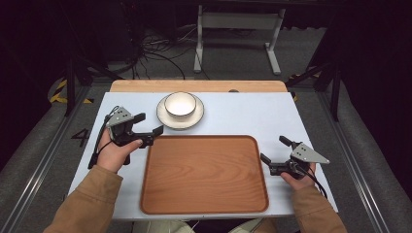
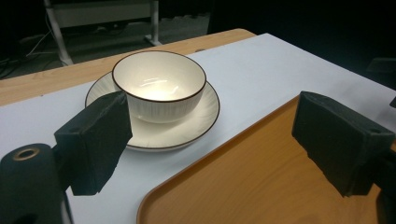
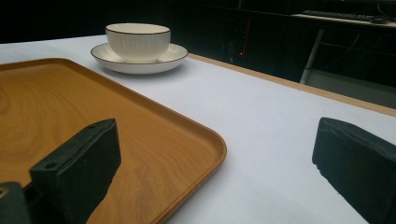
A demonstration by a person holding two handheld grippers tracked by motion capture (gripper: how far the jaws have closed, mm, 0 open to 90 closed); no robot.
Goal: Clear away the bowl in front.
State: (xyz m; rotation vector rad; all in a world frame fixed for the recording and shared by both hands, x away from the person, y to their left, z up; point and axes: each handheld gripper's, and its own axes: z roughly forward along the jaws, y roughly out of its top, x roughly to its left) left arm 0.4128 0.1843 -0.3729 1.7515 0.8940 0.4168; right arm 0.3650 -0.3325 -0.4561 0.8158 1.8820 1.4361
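Note:
A white bowl point(image 1: 180, 104) with a dark rim sits on a white saucer point(image 1: 166, 120) at the back of the white table. In front of them lies an empty wooden tray point(image 1: 204, 172). My left gripper point(image 1: 149, 124) hangs open over the tray's far left corner, pointing toward the bowl point(image 2: 159, 84) and saucer point(image 2: 187, 128), with nothing between its jaws. My right gripper point(image 1: 274, 149) stands open at the tray's right edge, its jaws straddling the tray's rim point(image 3: 205, 140); the bowl point(image 3: 137, 41) lies far ahead of it.
The white table top point(image 1: 248, 116) ends at a wooden strip point(image 1: 194, 86) along the back. Beyond it the floor holds cables and a white metal stand point(image 1: 238, 29). Dark frame legs flank the table.

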